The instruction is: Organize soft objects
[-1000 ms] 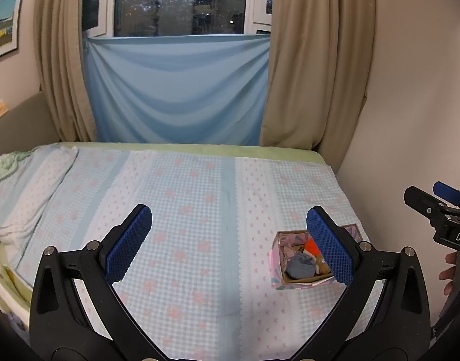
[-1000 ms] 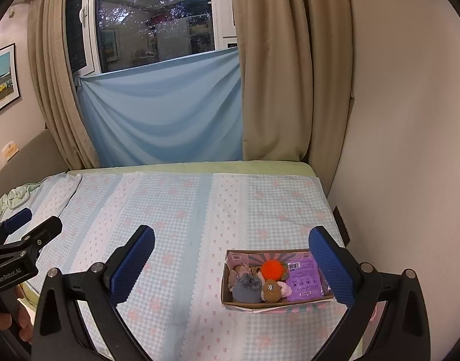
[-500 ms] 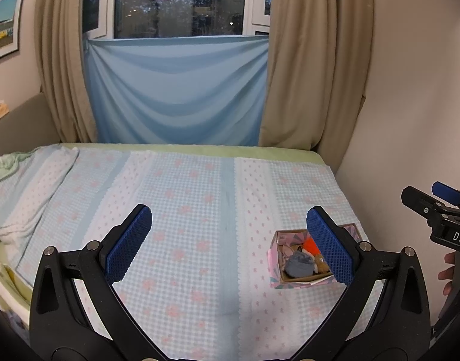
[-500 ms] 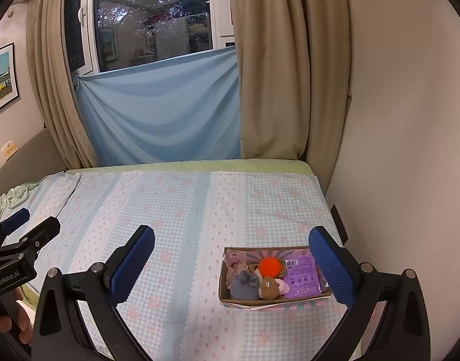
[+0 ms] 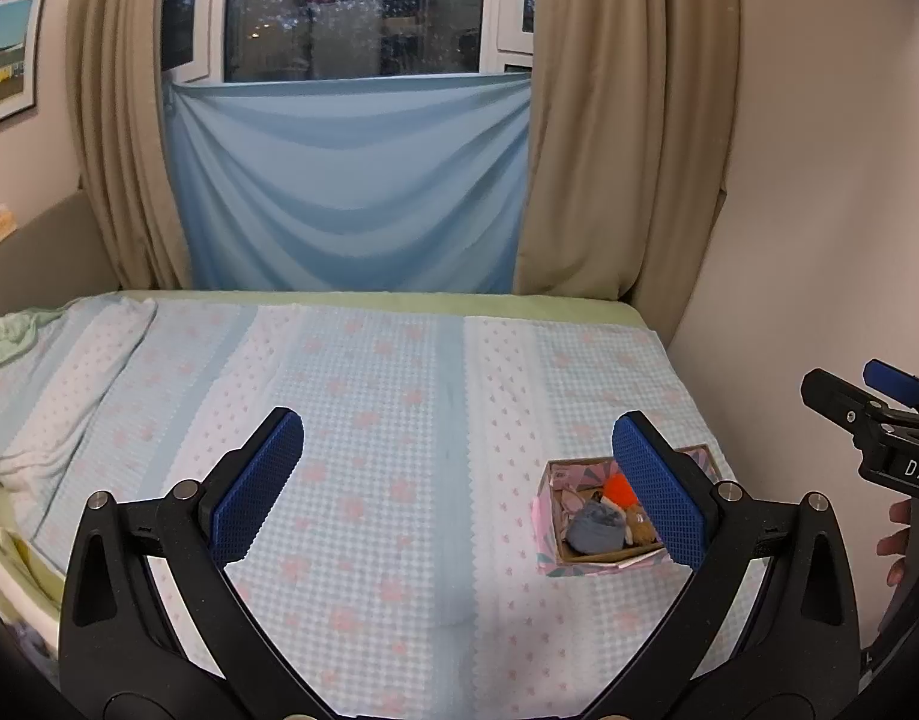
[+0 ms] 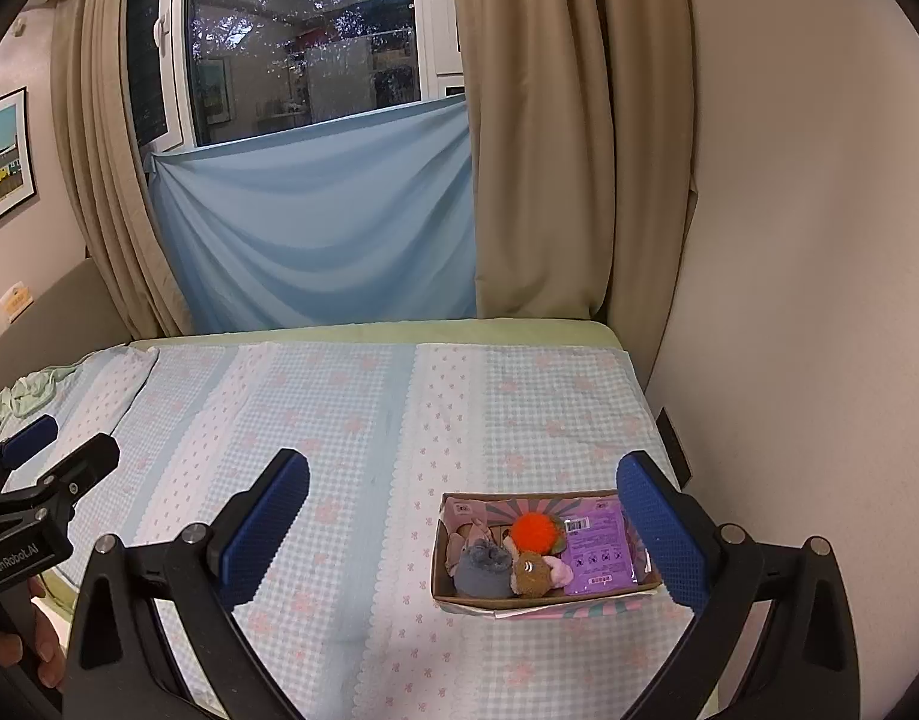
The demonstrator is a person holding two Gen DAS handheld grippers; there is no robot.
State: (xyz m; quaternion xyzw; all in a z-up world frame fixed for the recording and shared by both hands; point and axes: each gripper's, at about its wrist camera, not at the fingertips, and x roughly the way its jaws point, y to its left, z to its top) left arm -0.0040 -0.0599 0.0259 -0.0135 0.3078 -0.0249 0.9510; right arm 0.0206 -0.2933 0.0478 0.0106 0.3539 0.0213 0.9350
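Box (image 6: pixel 489 600) of soft toys beside right jaws (spread wide).

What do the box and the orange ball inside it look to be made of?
Box: looks like thin cardboard, printed pink outside and plain brown on the inner walls. Orange ball: seemingly a fluffy yarn or fibre pom-pom, going by its fuzzy outline.

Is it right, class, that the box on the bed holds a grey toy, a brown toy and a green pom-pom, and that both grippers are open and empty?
Not quite: the pom-pom is orange, as the right wrist view shows. The rest stands: the box on the bed holds a grey toy and a brown toy, and both the left gripper and right gripper are open and empty.
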